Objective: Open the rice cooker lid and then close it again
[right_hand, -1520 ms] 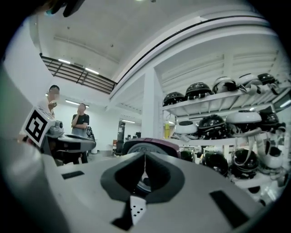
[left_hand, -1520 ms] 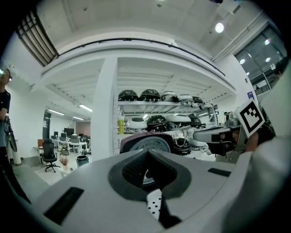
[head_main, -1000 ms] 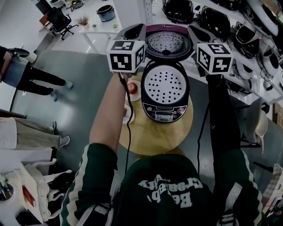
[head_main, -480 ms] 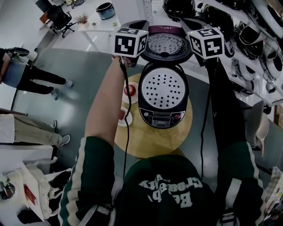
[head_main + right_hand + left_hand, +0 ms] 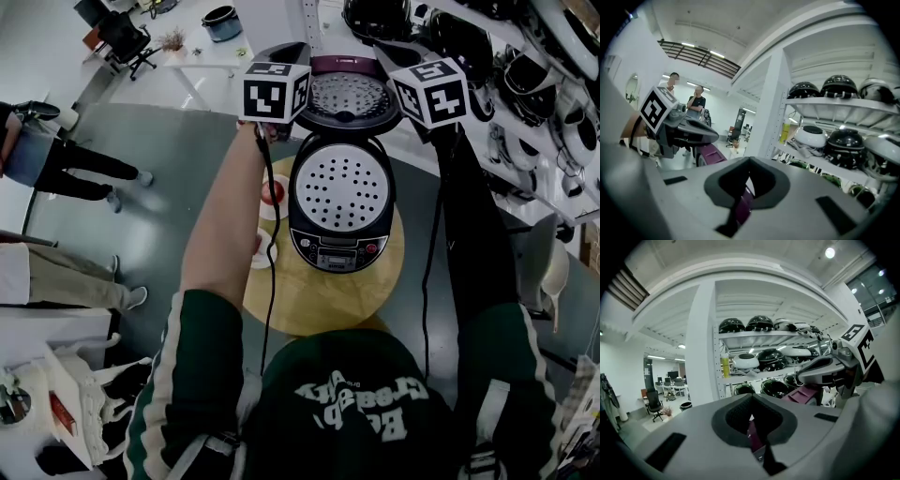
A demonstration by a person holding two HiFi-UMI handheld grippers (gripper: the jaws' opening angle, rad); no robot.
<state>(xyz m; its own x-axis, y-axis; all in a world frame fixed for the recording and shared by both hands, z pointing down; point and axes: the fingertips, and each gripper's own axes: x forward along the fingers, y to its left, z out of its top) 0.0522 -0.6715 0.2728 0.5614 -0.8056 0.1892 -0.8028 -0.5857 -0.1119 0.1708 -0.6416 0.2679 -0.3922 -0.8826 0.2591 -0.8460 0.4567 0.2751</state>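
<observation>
place: we take this for an open-plan office doubling as an appliance test lab | storage: we see metal shelving (image 5: 754,336) lined with rows of rice cookers (image 5: 759,323) | furniture: office chair (image 5: 127,42), white desk (image 5: 202,56) | floor: grey floor (image 5: 178,159) | people: people (image 5: 696,105) standing about

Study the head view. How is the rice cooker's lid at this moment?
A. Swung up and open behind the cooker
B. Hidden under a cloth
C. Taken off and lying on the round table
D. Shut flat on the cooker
A: the lid stands tipped up behind the rice cooker with its metal underside towards the camera, and the white holed tray inside the cooker is uncovered.
</observation>
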